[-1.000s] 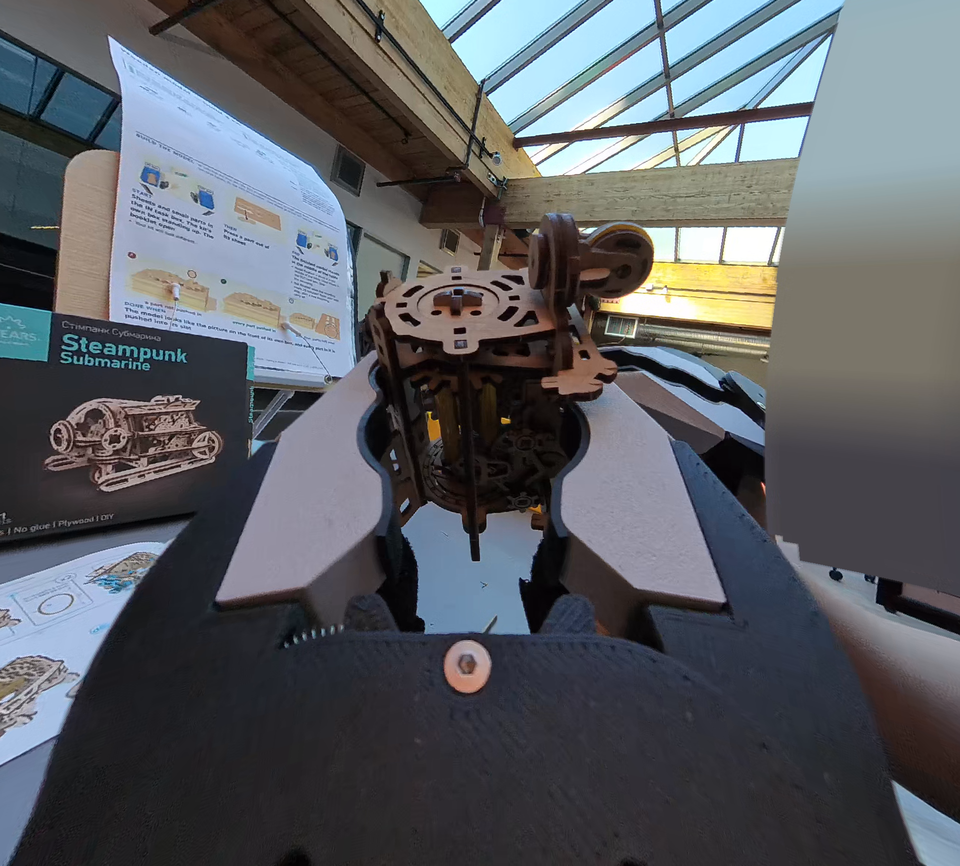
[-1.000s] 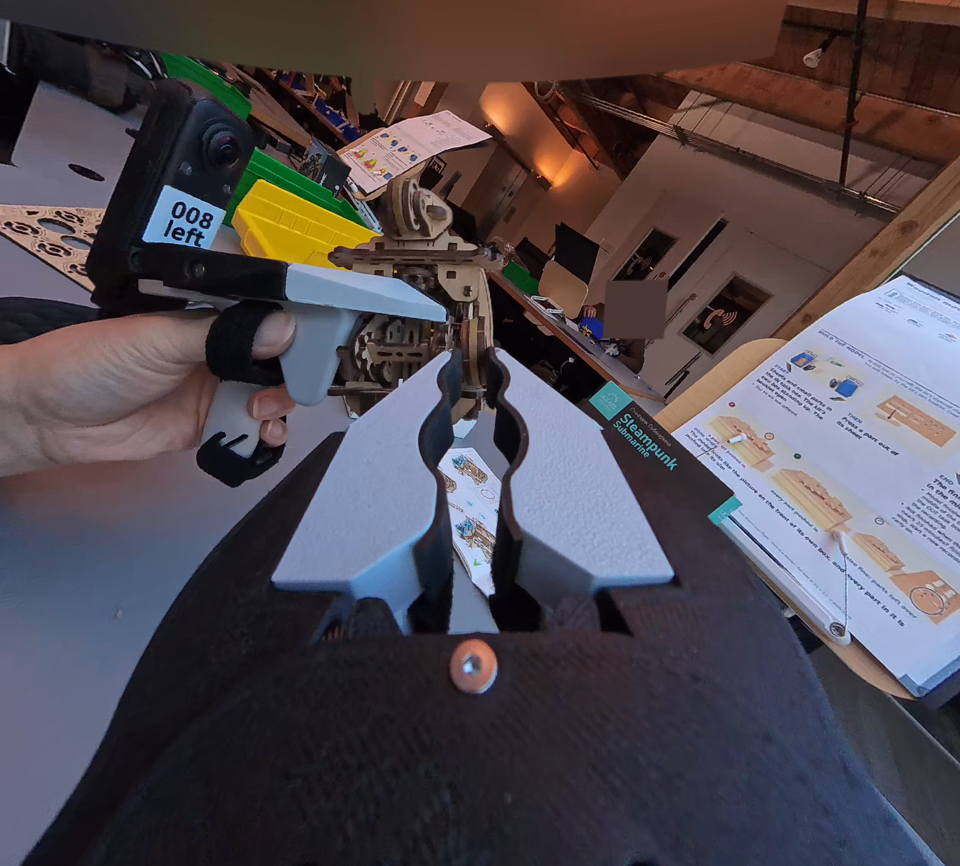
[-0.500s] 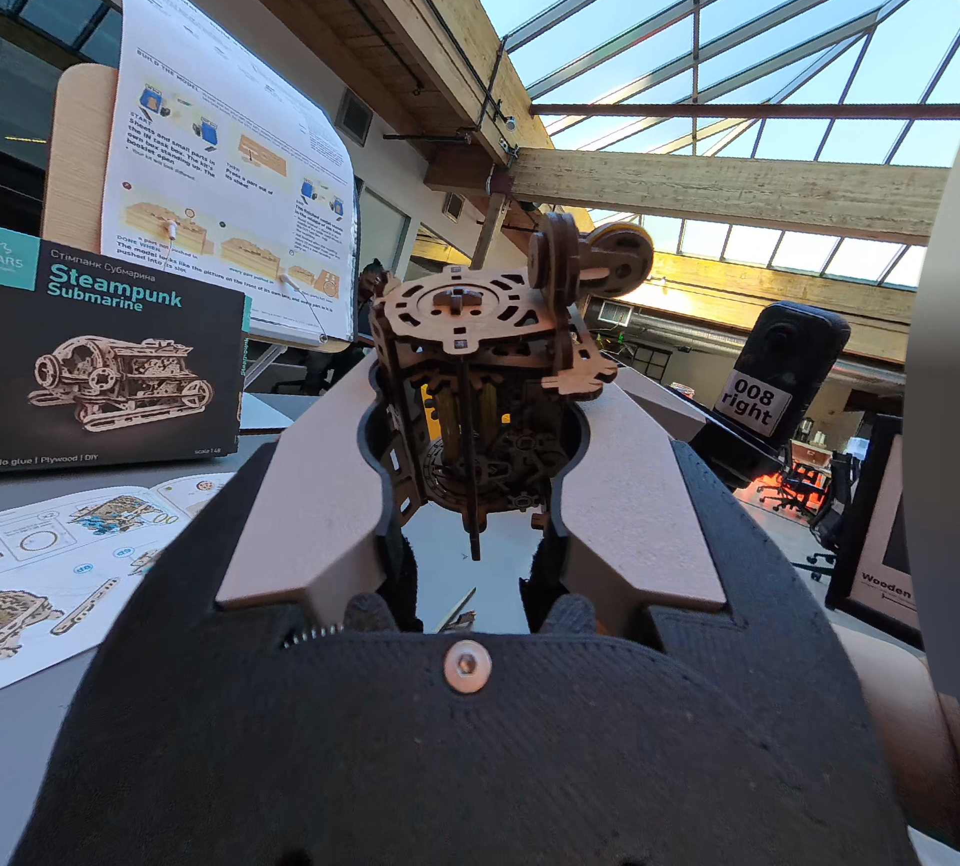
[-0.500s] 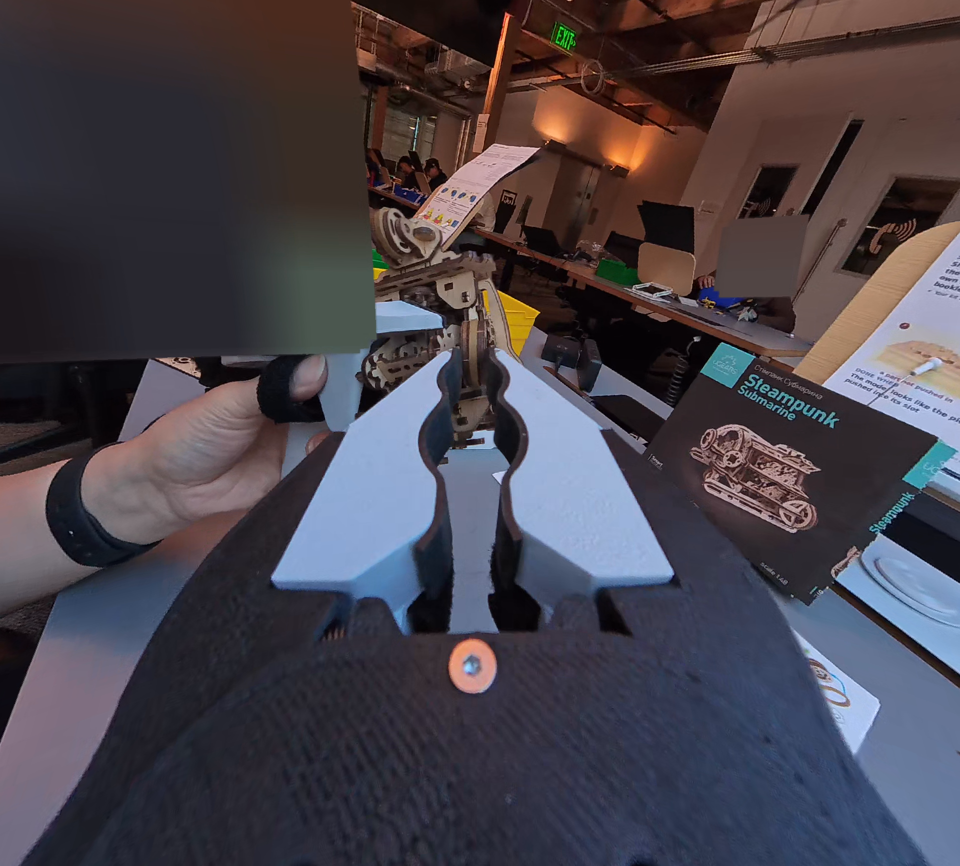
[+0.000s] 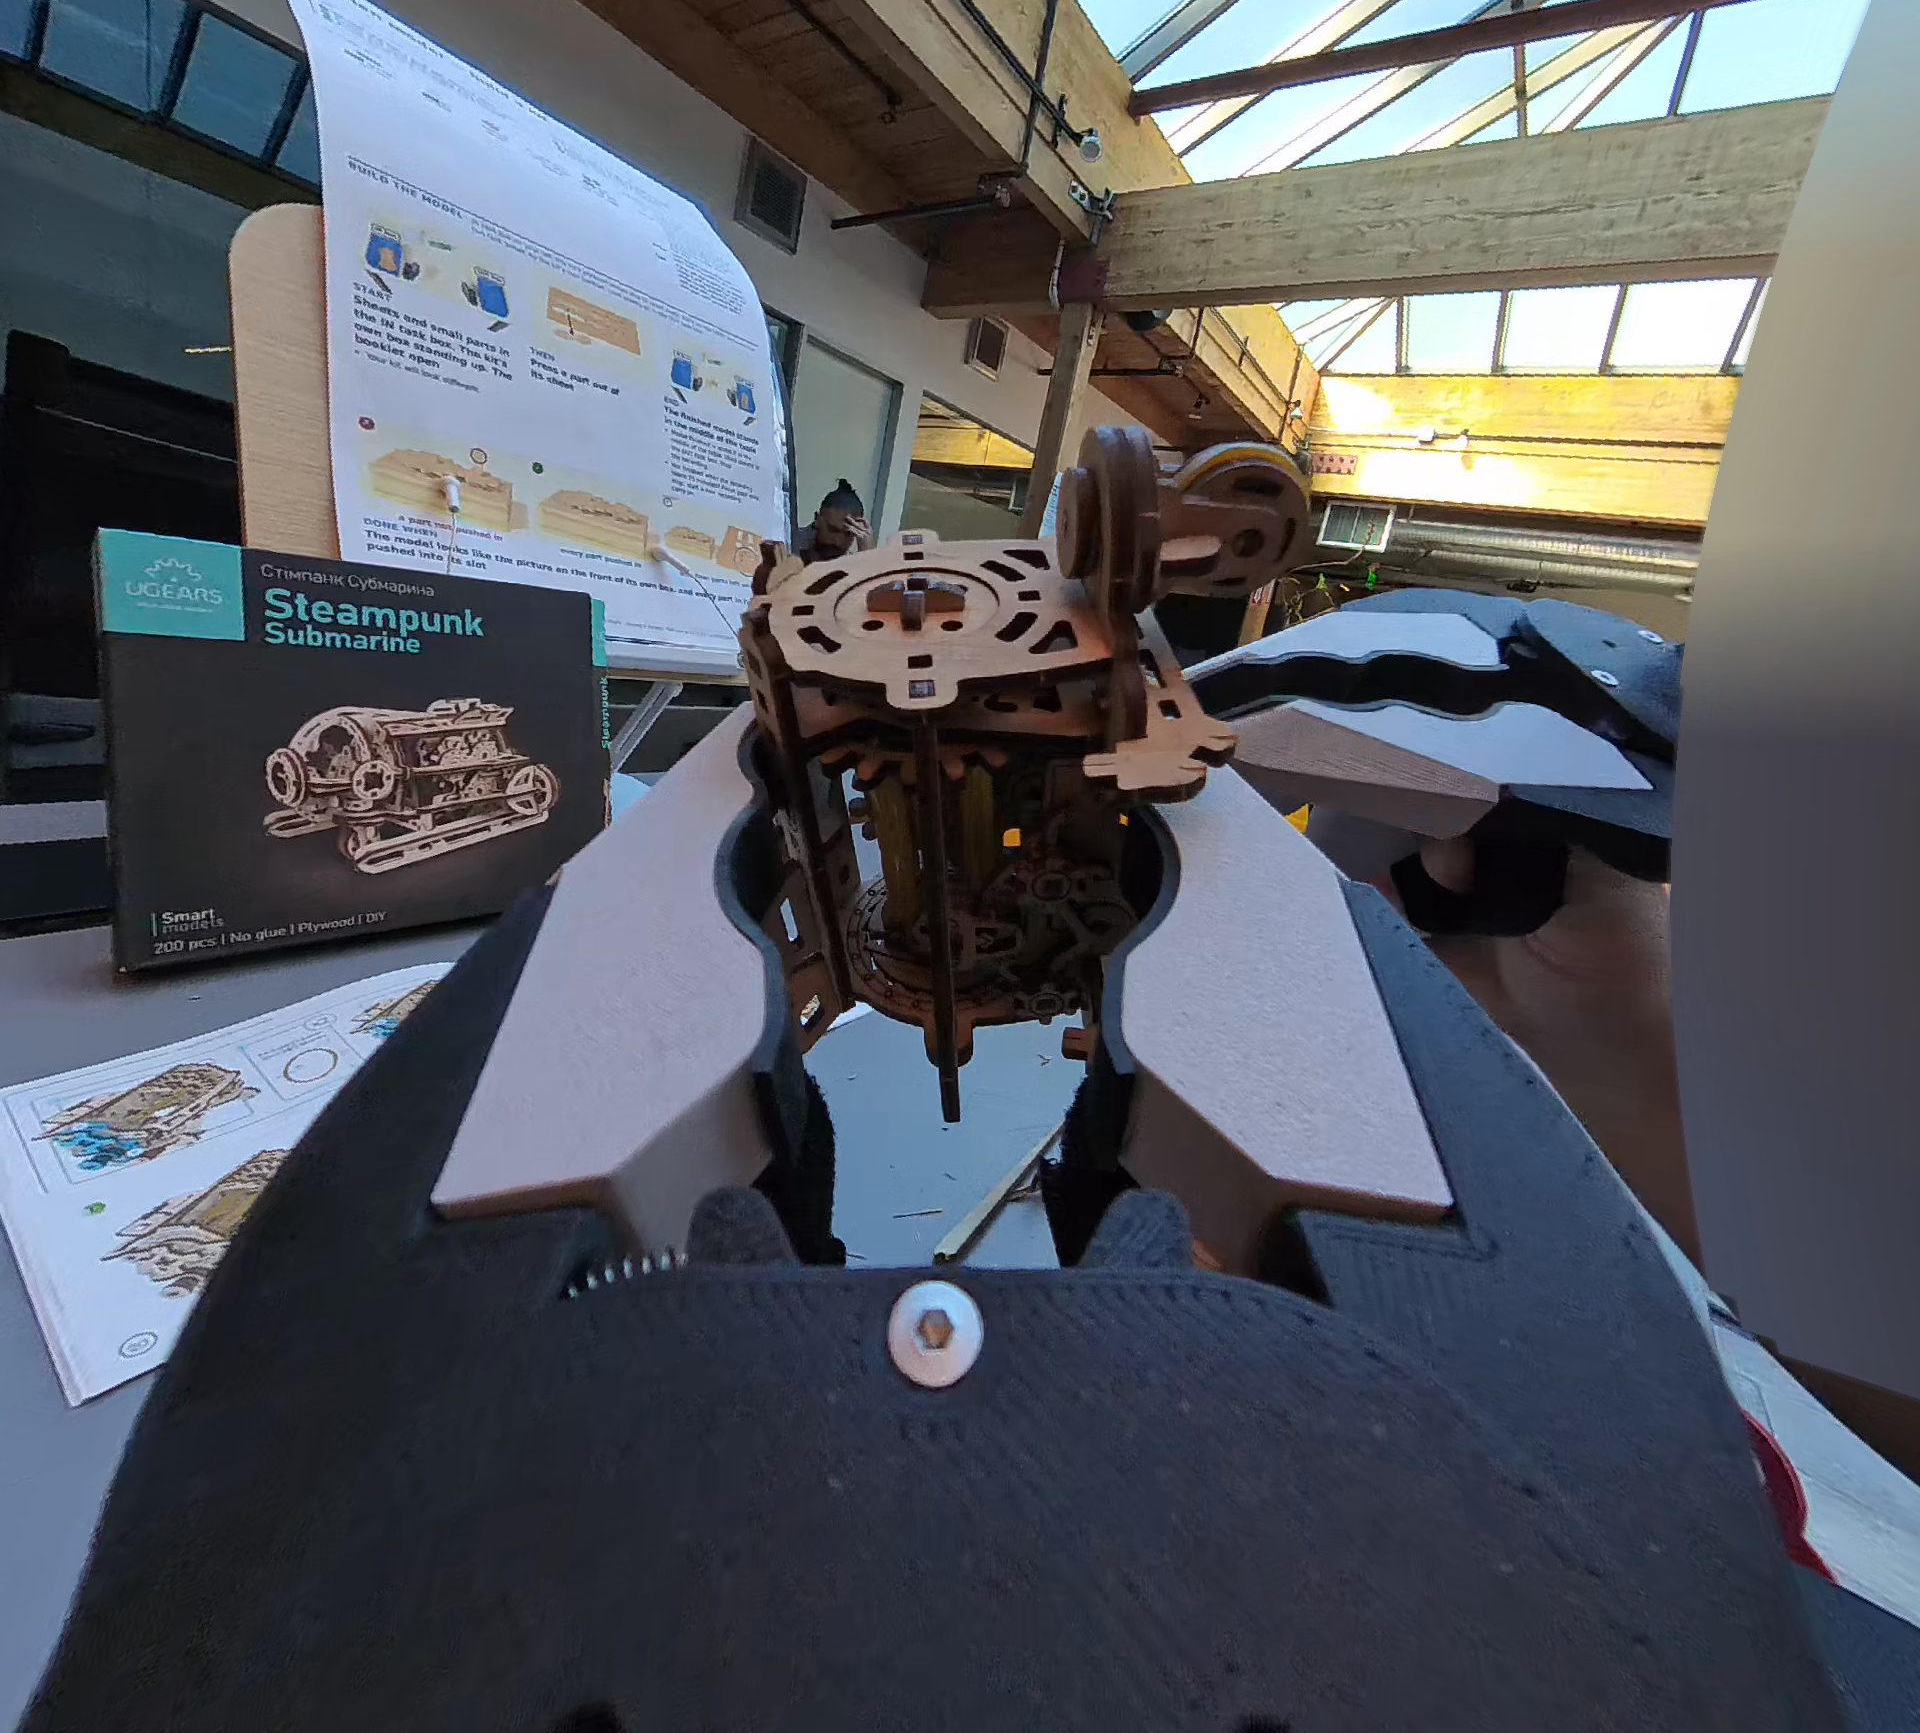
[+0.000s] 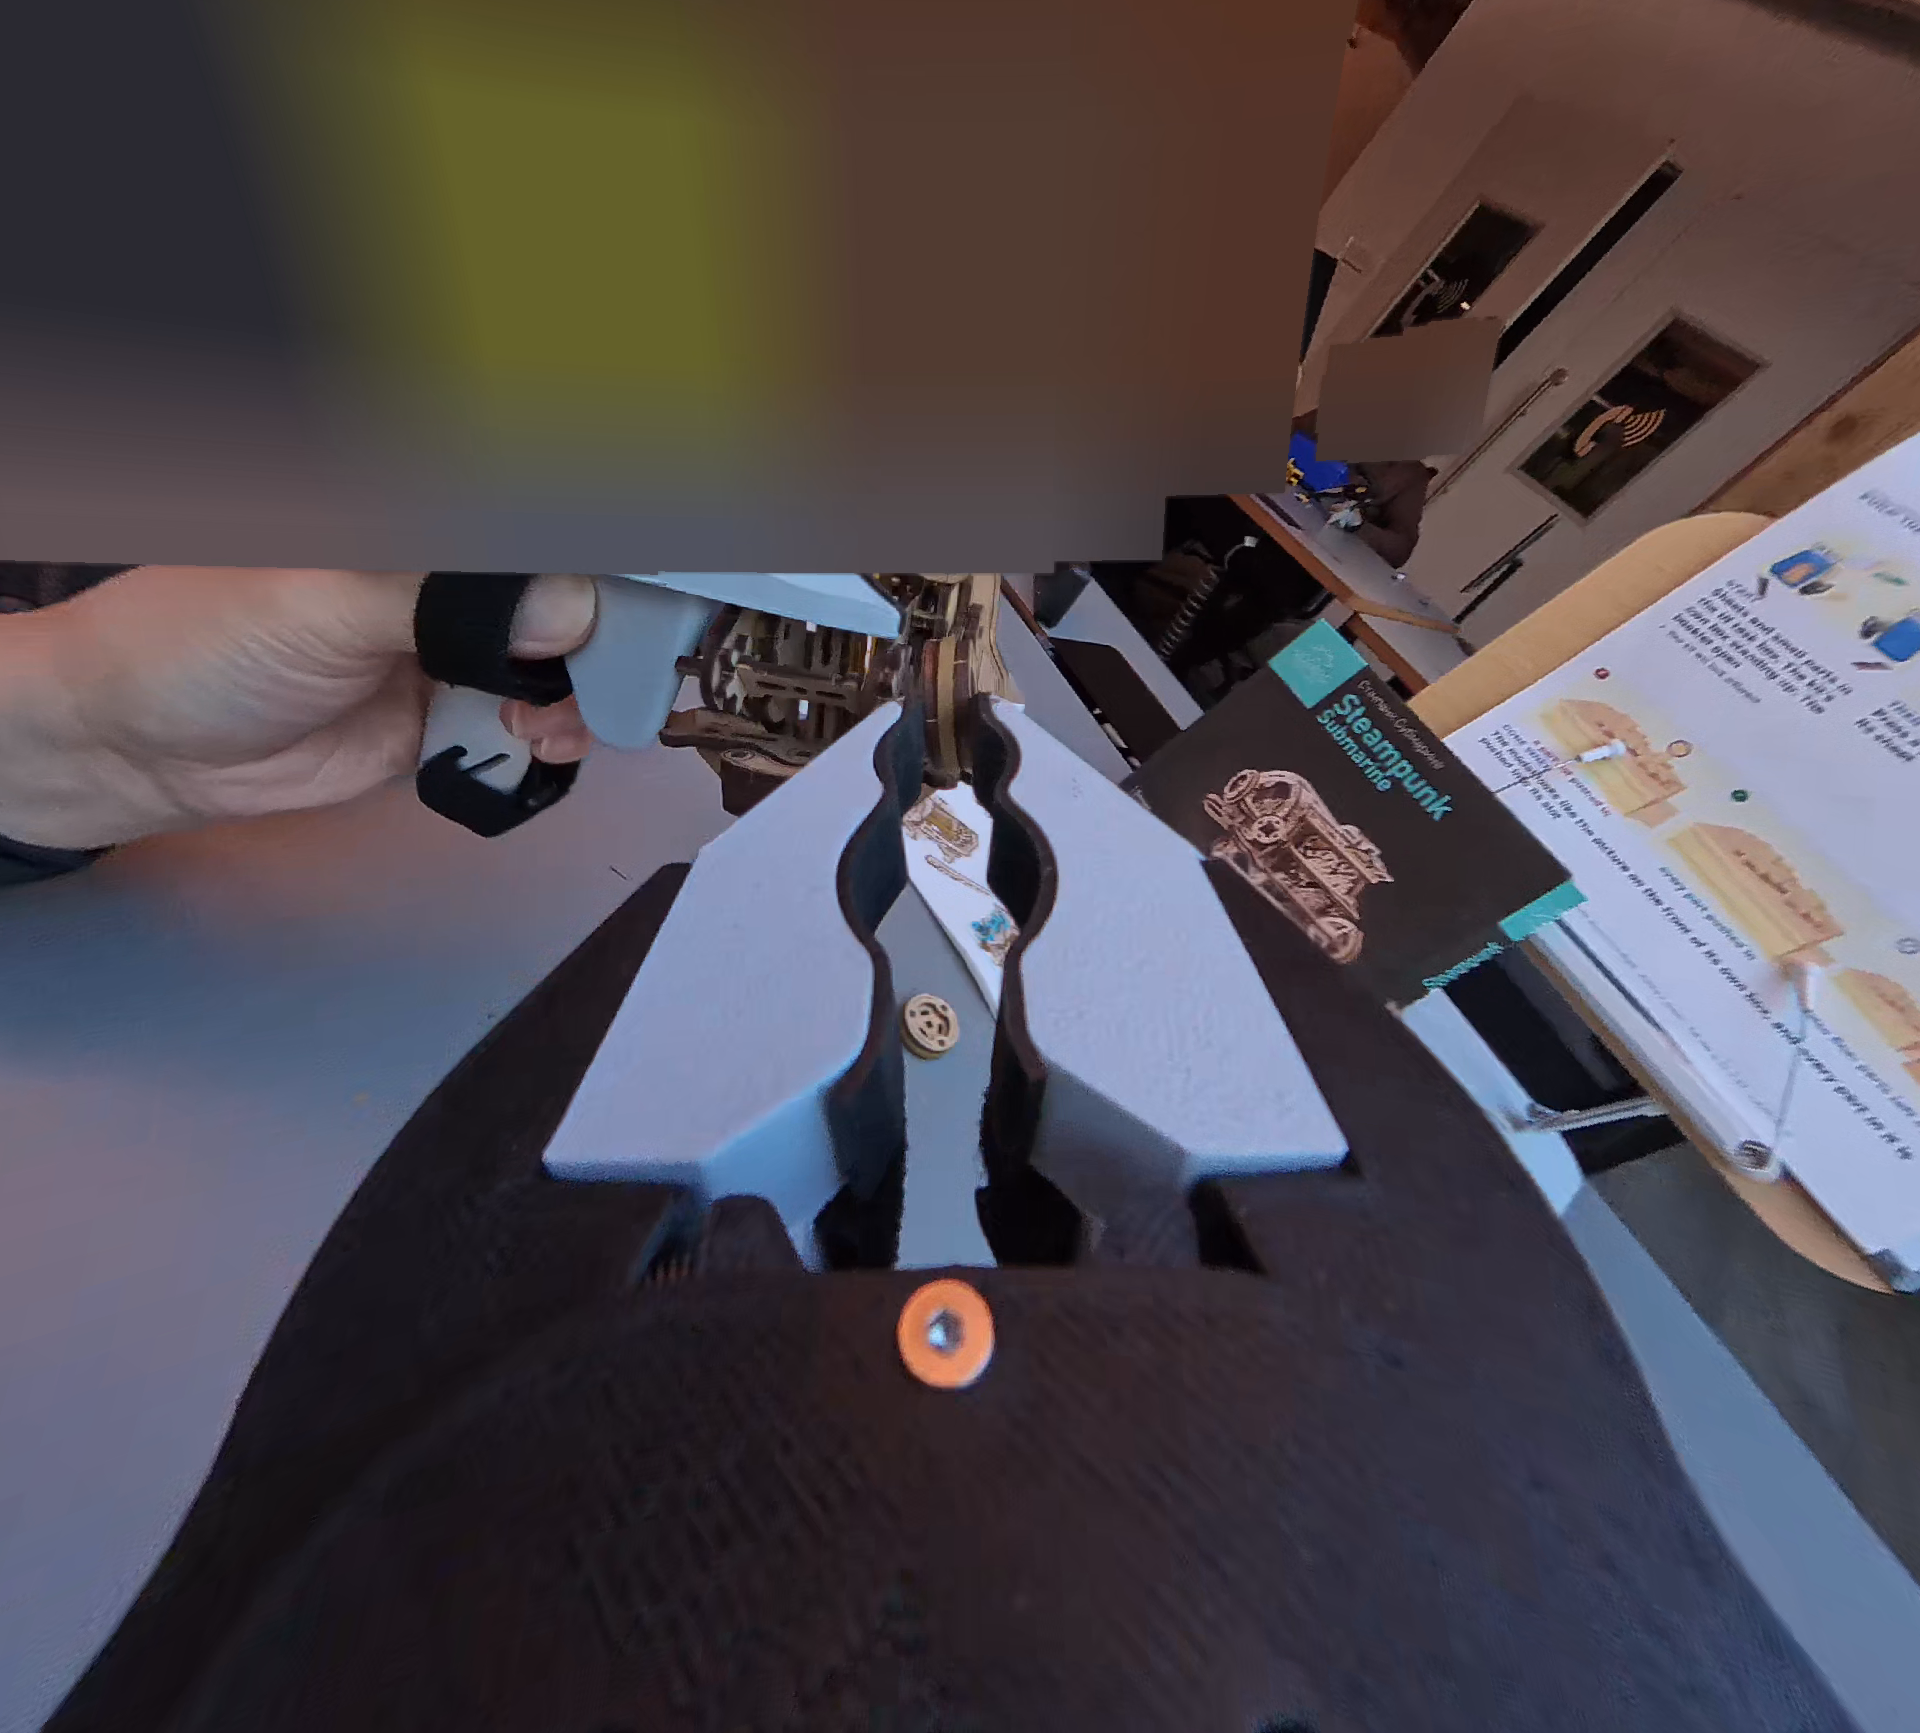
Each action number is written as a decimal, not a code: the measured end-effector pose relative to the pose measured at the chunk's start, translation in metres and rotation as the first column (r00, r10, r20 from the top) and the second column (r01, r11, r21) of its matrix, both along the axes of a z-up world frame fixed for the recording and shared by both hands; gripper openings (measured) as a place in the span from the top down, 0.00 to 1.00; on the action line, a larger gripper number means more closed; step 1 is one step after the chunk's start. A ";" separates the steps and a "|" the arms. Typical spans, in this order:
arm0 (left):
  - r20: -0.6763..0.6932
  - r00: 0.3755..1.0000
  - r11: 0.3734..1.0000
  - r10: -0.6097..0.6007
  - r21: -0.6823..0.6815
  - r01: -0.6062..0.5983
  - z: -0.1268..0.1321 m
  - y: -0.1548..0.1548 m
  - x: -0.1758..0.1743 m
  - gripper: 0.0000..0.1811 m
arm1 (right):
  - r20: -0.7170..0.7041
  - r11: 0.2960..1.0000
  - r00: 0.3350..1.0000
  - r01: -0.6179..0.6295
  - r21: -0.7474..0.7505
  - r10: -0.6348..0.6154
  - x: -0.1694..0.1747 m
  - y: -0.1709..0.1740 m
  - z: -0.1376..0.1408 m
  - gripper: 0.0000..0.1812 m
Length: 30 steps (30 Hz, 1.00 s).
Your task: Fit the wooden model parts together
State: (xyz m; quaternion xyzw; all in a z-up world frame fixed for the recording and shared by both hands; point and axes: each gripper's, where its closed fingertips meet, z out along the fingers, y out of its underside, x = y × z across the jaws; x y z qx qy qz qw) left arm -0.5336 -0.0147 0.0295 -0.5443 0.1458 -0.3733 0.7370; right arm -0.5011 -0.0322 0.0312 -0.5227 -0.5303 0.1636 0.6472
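Note:
The wooden model [image 5: 956, 748], a brown part-built block of gears with a round slotted top plate and two wheels at its upper right, hangs above the grey table. My left gripper [image 5: 945, 800] is shut on it, one finger on each side. My right gripper [image 6: 943, 727] comes in from the model's right side, and its nearly closed tips pinch a thin flat plate on the model's [image 6: 810, 686] edge. In the left wrist view, the right gripper [image 5: 1205, 707] ends at the model's notched side tab. A small round wooden wheel [image 6: 928, 1023] lies loose on the table below the right fingers.
The dark kit box [image 5: 343, 748] stands behind the model; it also shows in the right wrist view [image 6: 1340, 831]. An instruction sheet on a wooden stand [image 5: 540, 395] rises behind it. An open booklet [image 5: 187, 1153] and a thin wooden stick [image 5: 997, 1195] lie on the table.
Both grippers and the model have swung together, so the background shifted. The right wrist view has tilted down to the table, and the loose wheel shows. Both grips look unchanged.

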 end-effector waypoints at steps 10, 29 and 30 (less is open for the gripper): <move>0.016 1.000 0.999 -0.024 0.026 0.024 0.003 -0.005 0.001 0.65 | -0.101 0.991 0.993 -0.079 -0.105 0.068 -0.001 -0.007 0.004 0.95; 0.048 0.998 0.999 -0.039 0.007 0.039 0.002 -0.004 0.001 0.65 | -0.044 0.996 0.996 -0.073 -0.046 0.071 0.001 -0.004 0.001 0.96; 0.048 0.998 0.999 -0.040 0.006 0.040 0.001 -0.004 0.001 0.65 | -0.040 0.996 0.997 -0.072 -0.046 0.070 0.001 -0.004 0.001 0.96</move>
